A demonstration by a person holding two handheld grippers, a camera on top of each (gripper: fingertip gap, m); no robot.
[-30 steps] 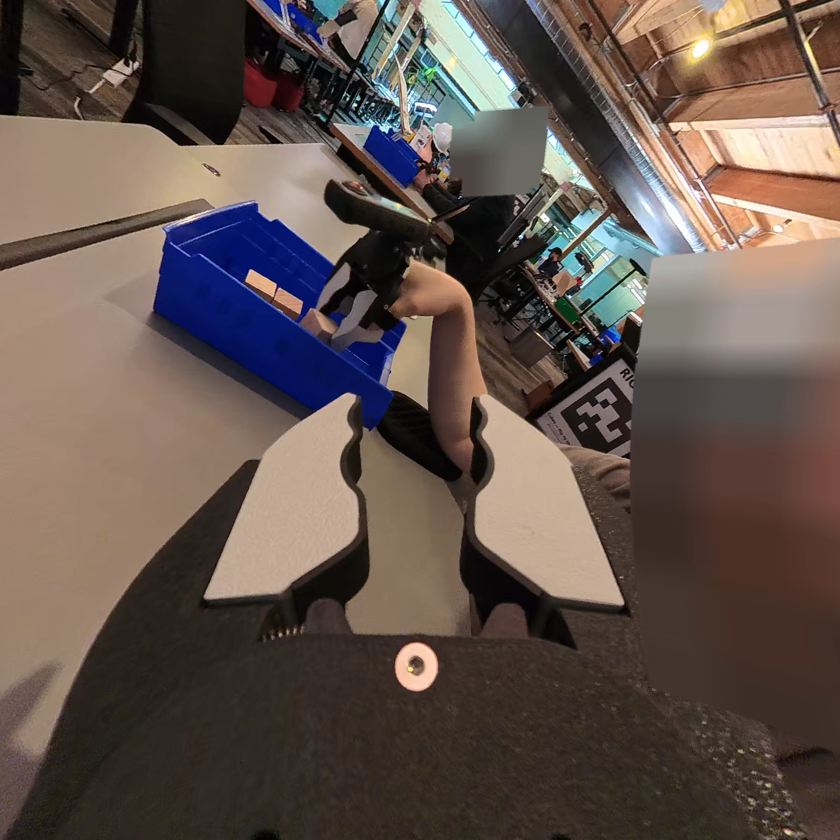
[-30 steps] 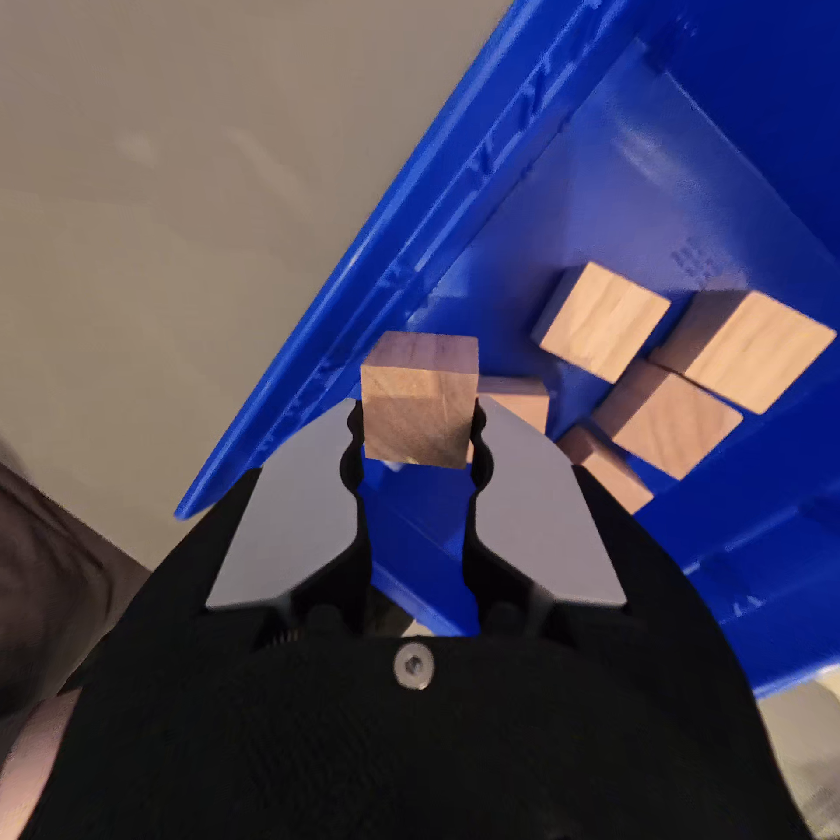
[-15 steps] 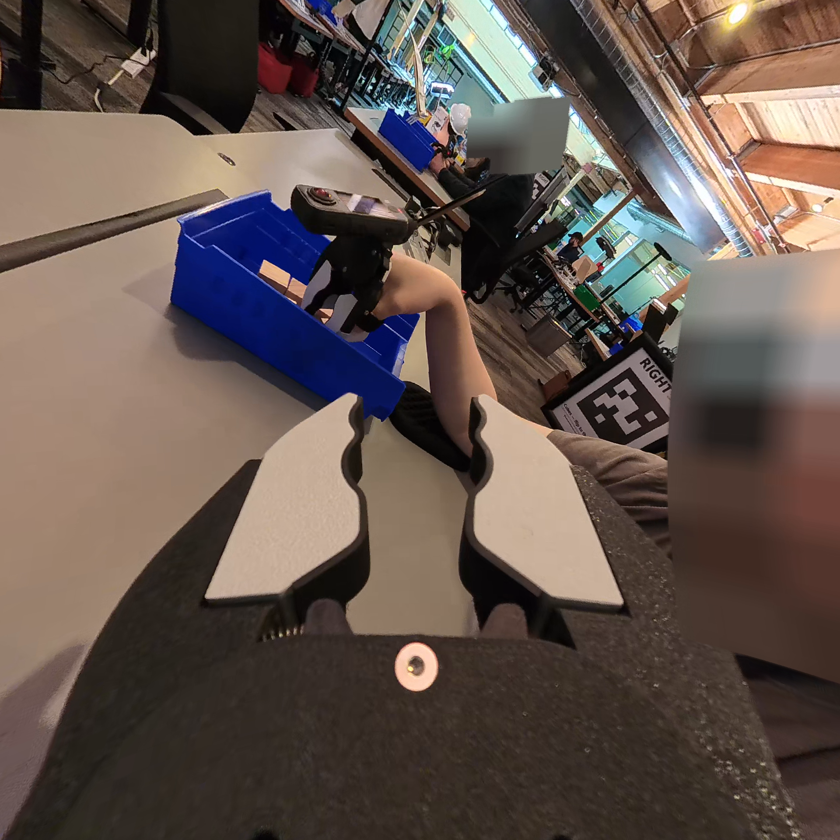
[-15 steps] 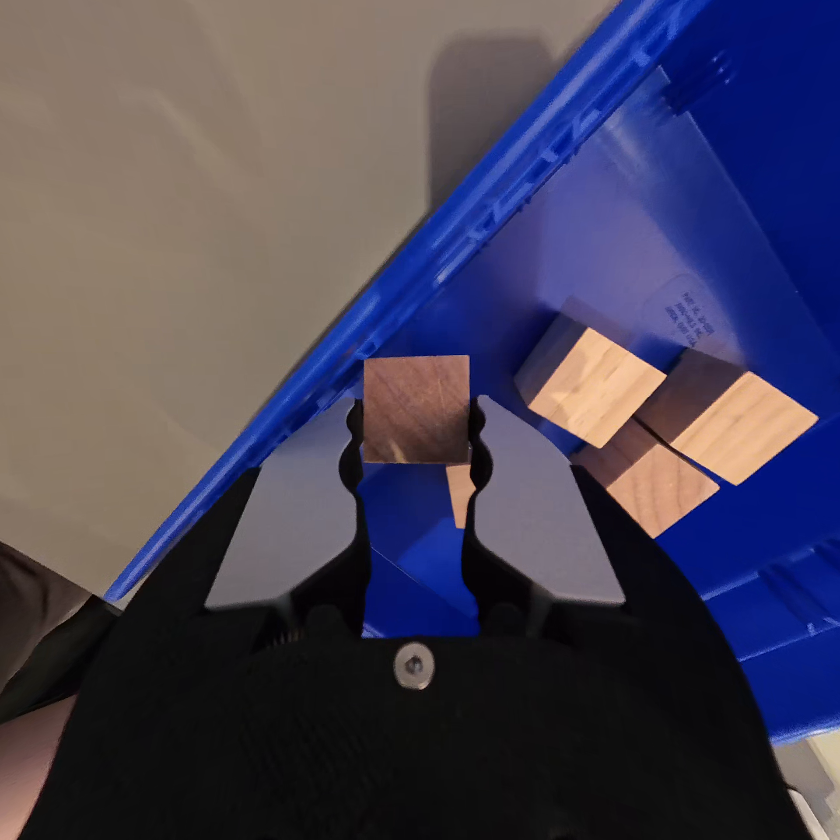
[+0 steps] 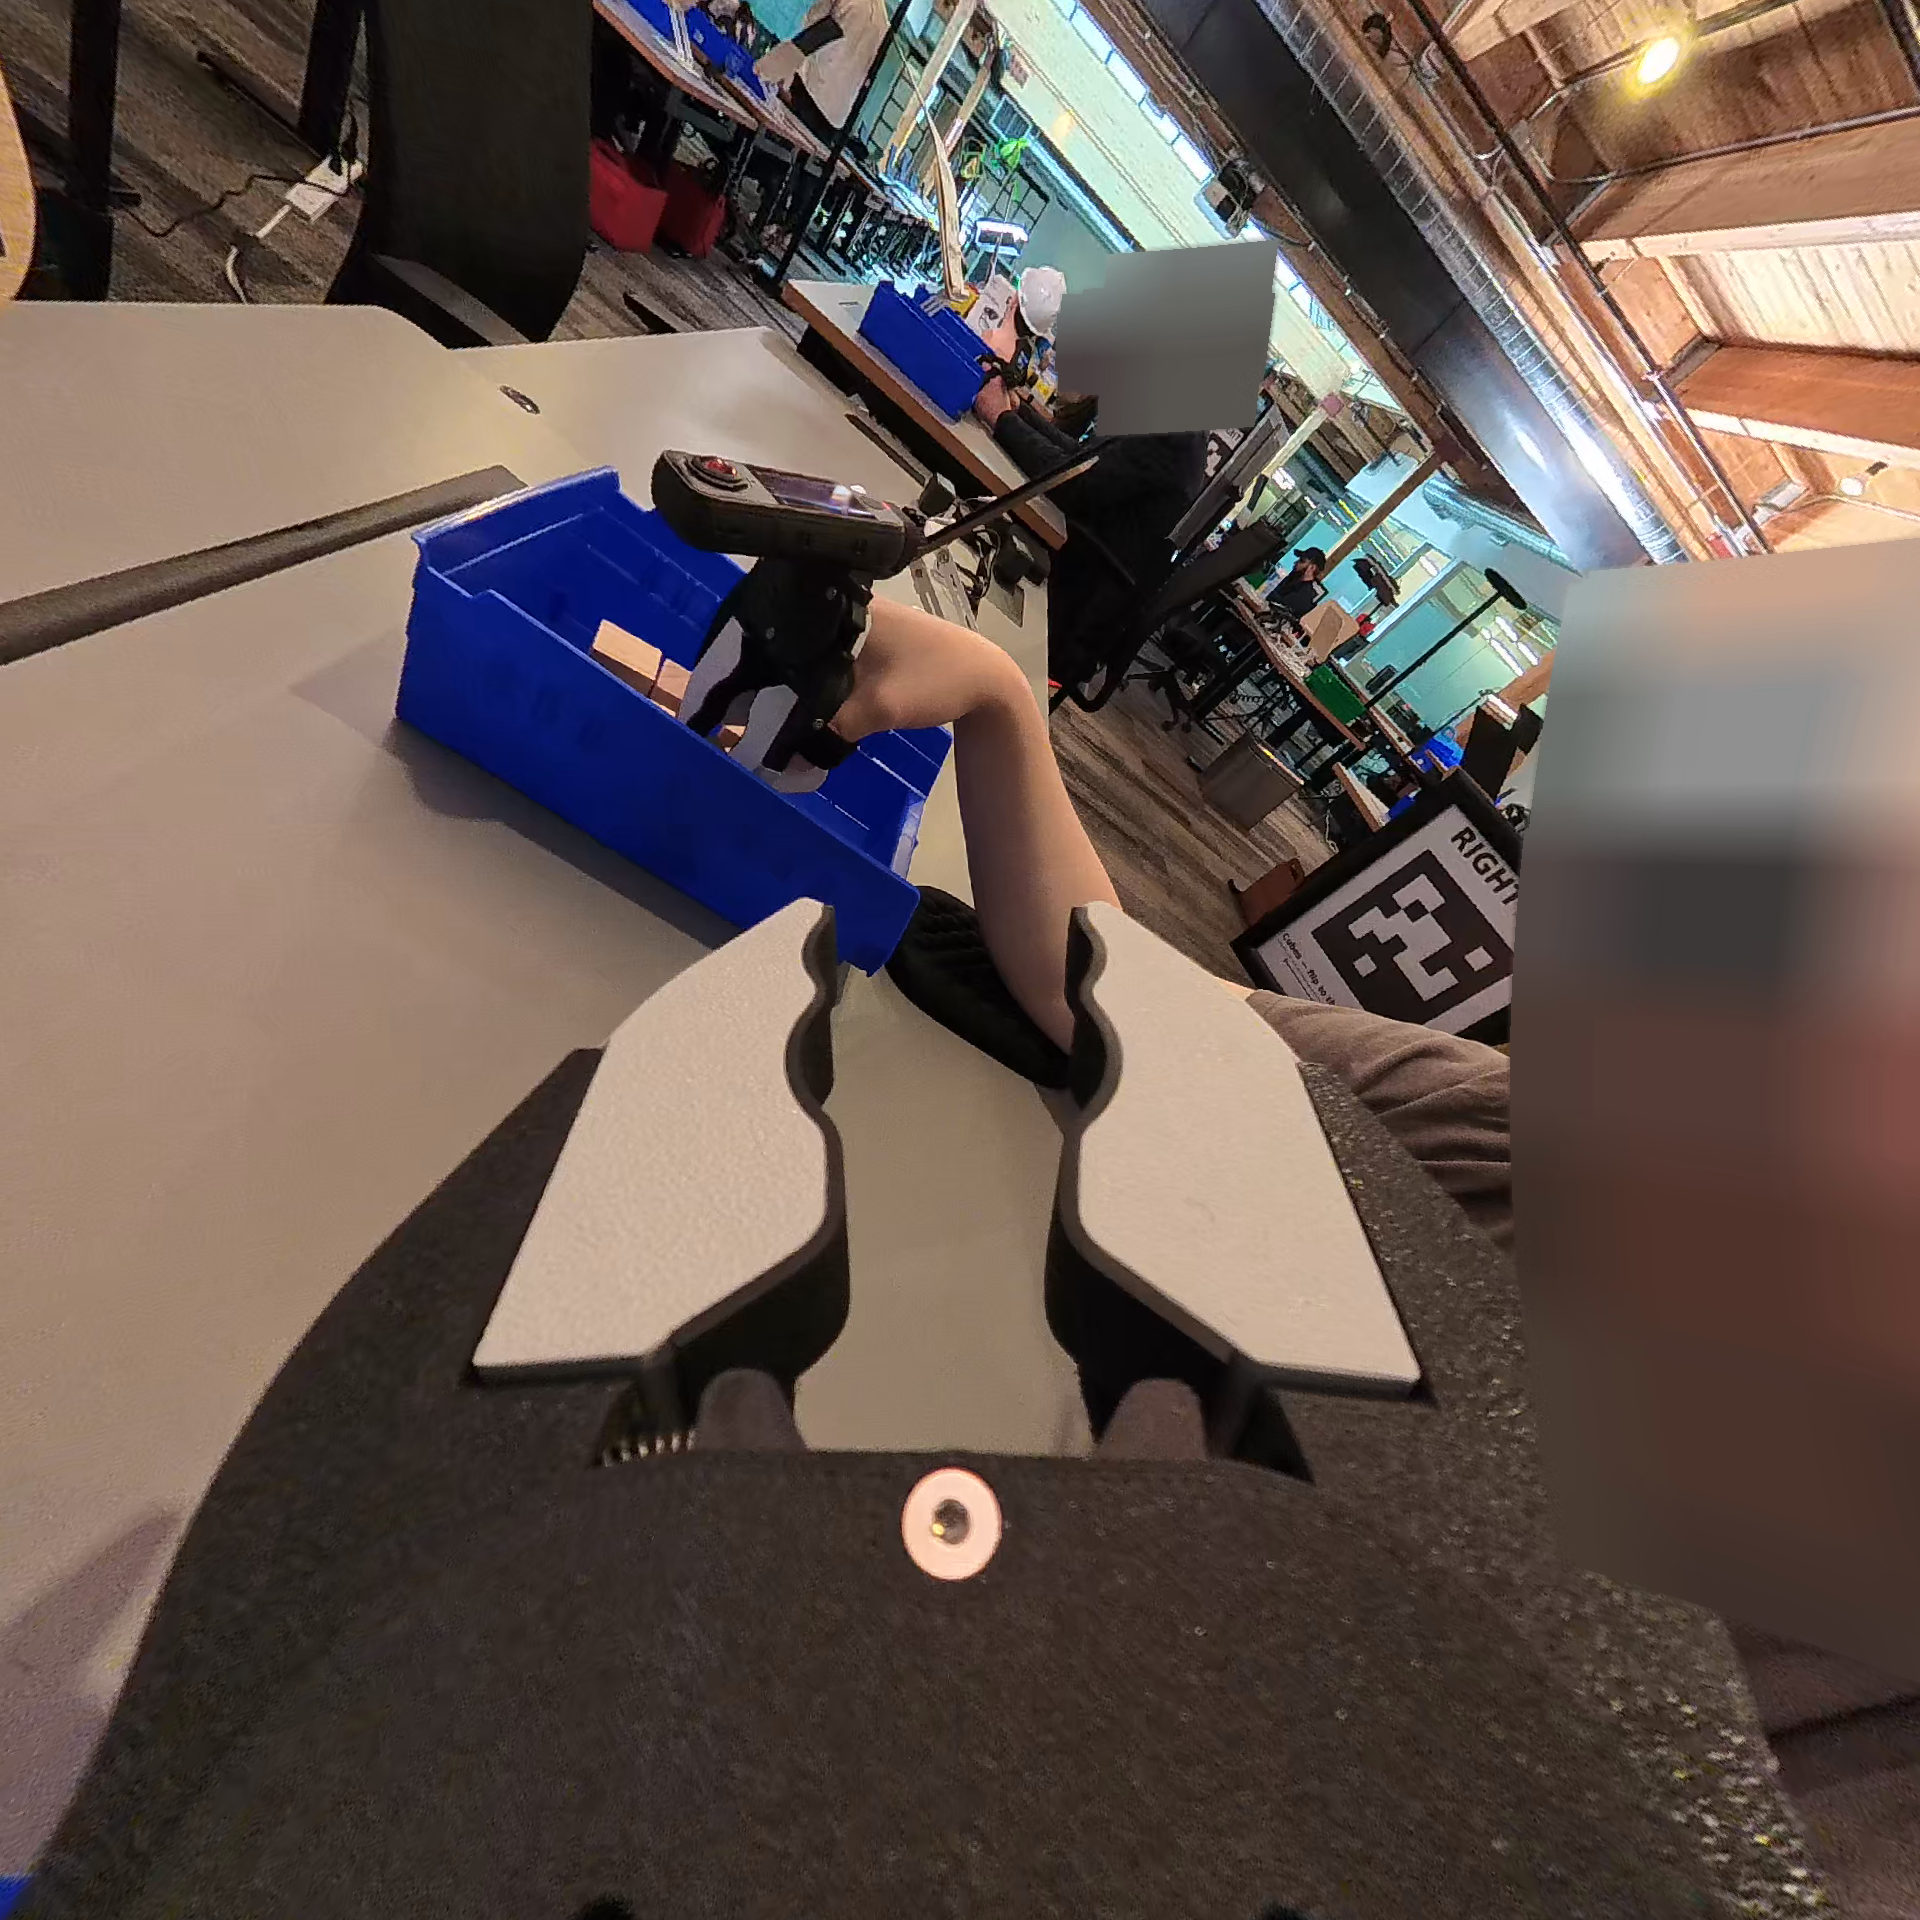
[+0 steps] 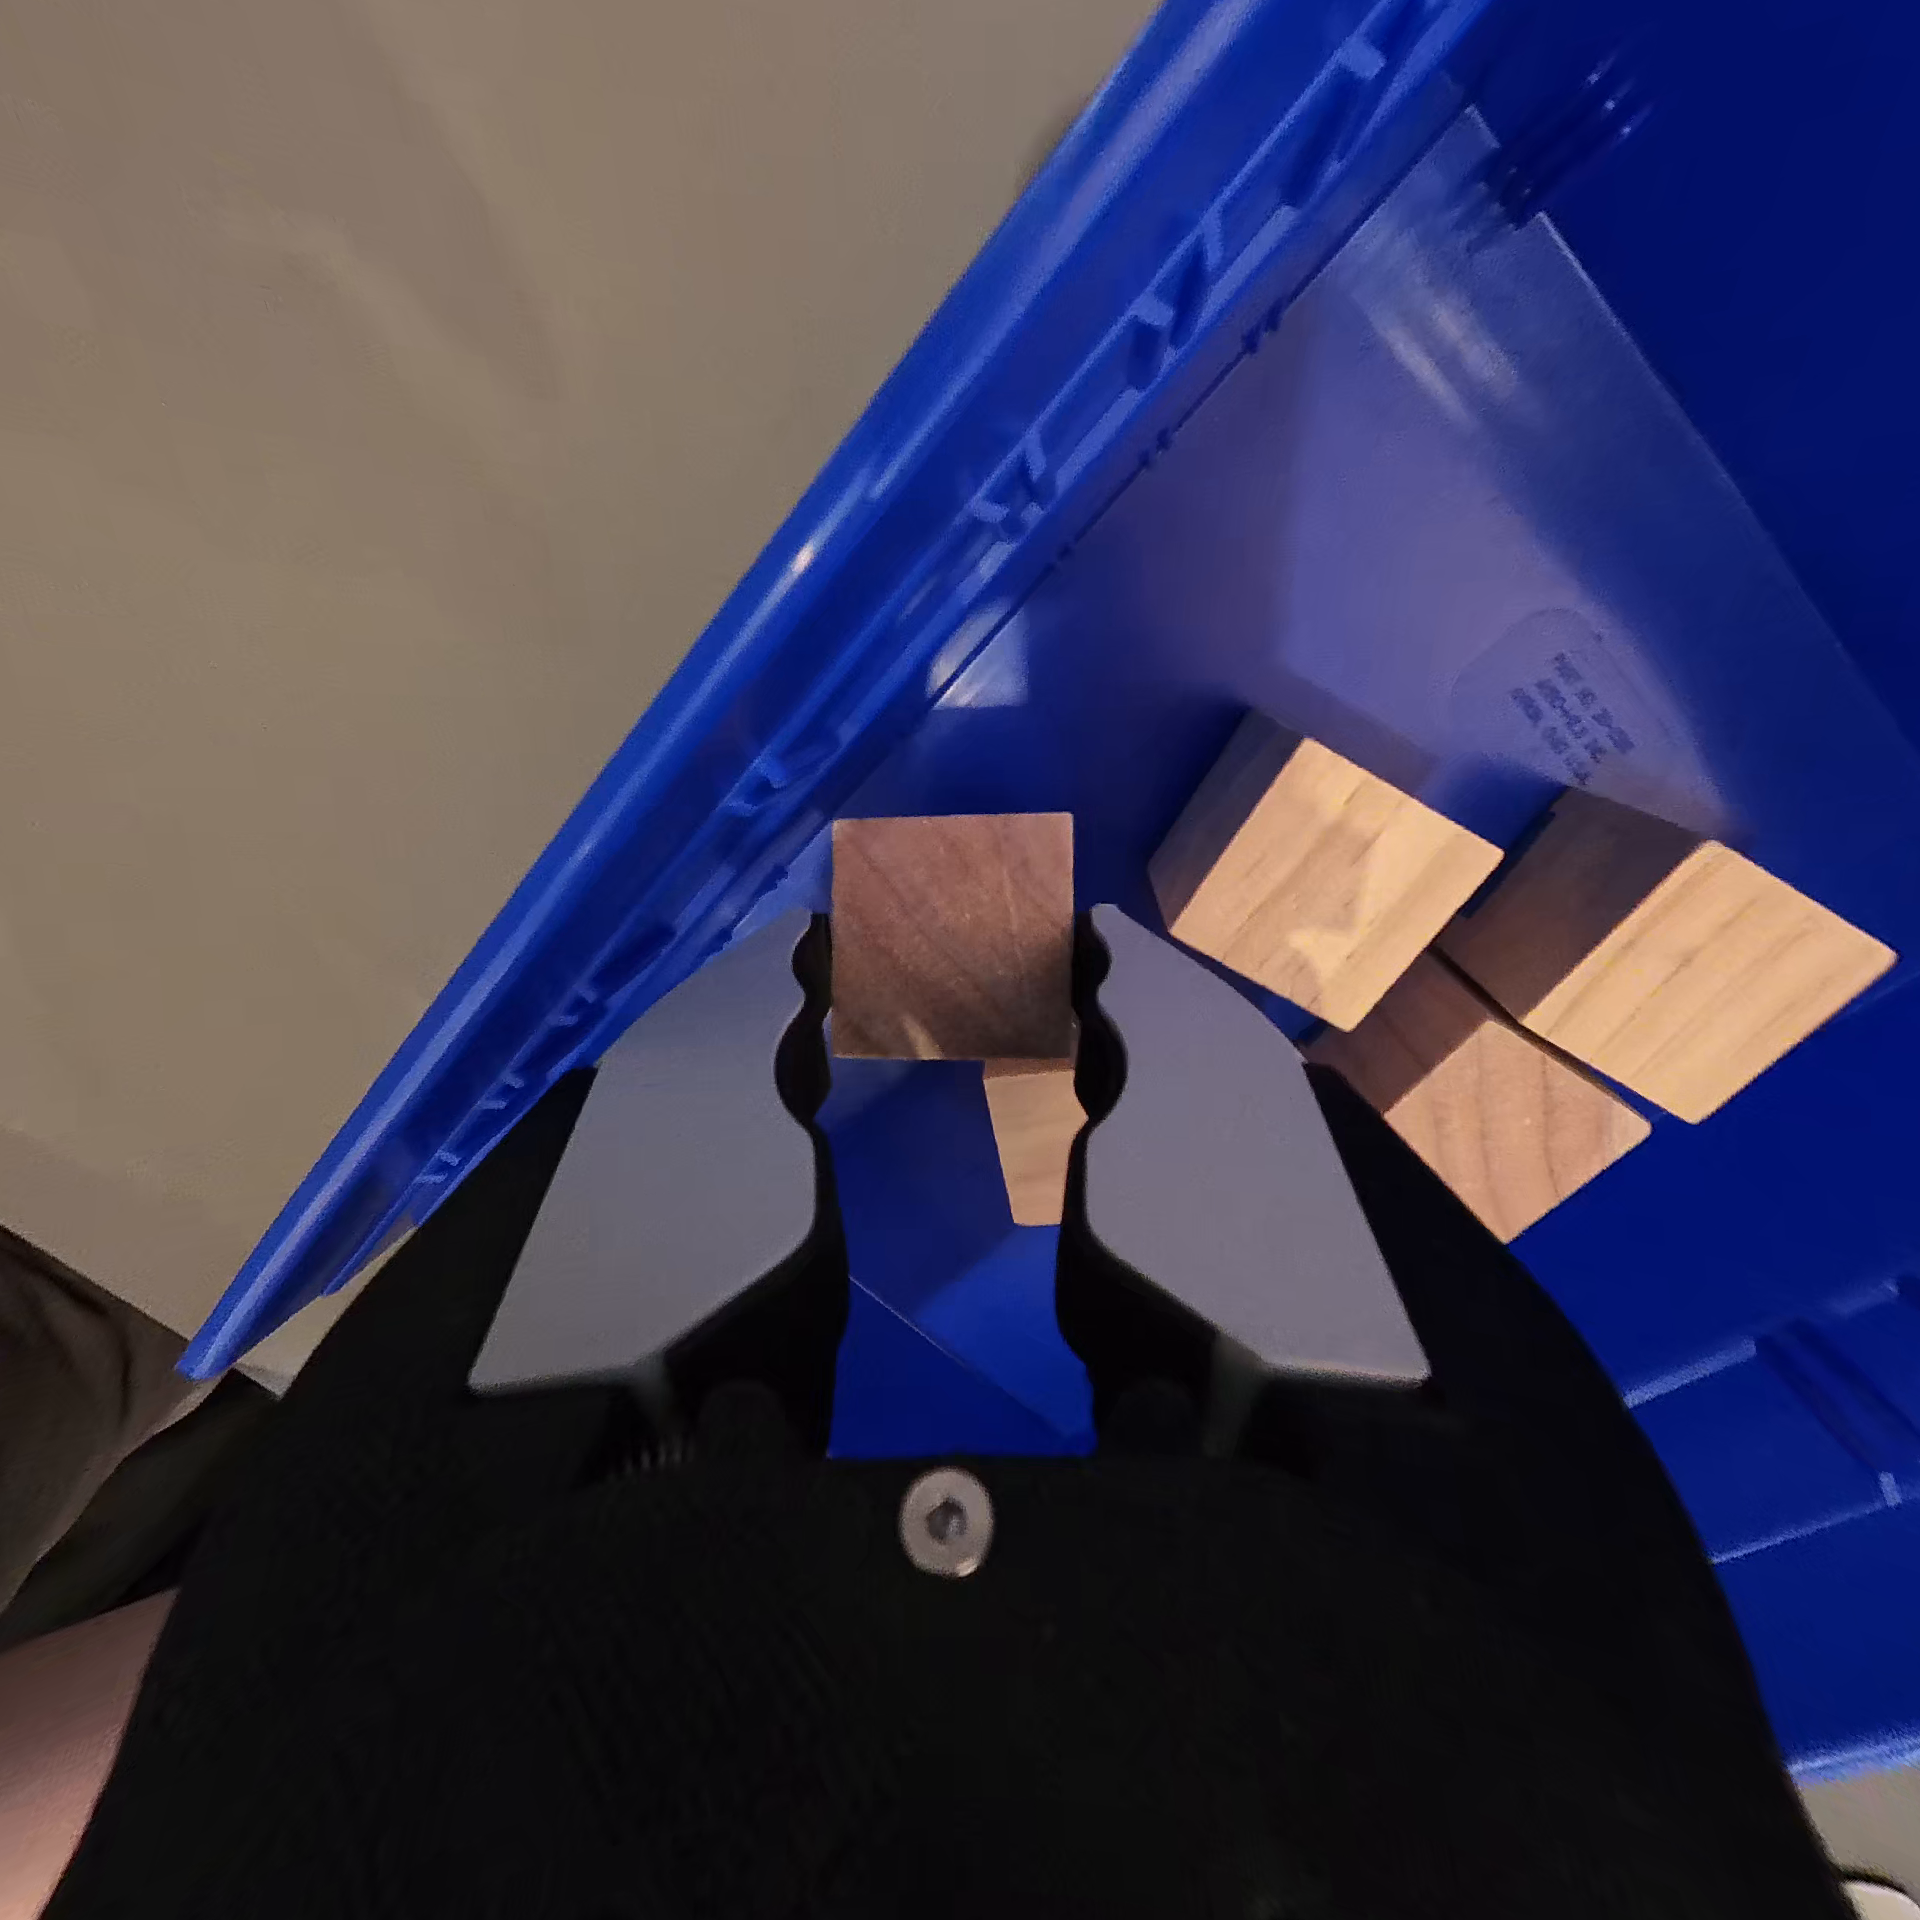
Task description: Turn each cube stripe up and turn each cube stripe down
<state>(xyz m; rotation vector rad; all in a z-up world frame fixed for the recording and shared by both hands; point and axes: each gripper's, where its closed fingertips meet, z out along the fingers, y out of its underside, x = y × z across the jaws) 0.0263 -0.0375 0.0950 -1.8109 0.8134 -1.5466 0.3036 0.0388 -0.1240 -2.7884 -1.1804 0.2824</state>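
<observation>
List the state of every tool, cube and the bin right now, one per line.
Left tool: open, empty, over the table.
Right tool: shut on held cube, inside the blue bin.
Loose cubes: resting clustered on the bin floor.
Blue bin: upright on the table.

My bin point(image 5: 644, 790) sits on the surface point(image 5: 208, 1039), ahead and to the left of my left tongs point(image 5: 948, 987), which hang over the surface near its edge, apart from the bin. My right tongs point(image 6: 951, 971) reach down into the bin and have one cube point(image 6: 951, 935) between them, close to the bin's long wall point(image 6: 935, 582). Another cube point(image 6: 1029, 1143) lies just under and behind the held one. To the right, three cubes point(image 6: 1320, 883) lie on the bin's floor in a cluster, touching one another. Beyond the long wall the surface runs on to the left.
</observation>
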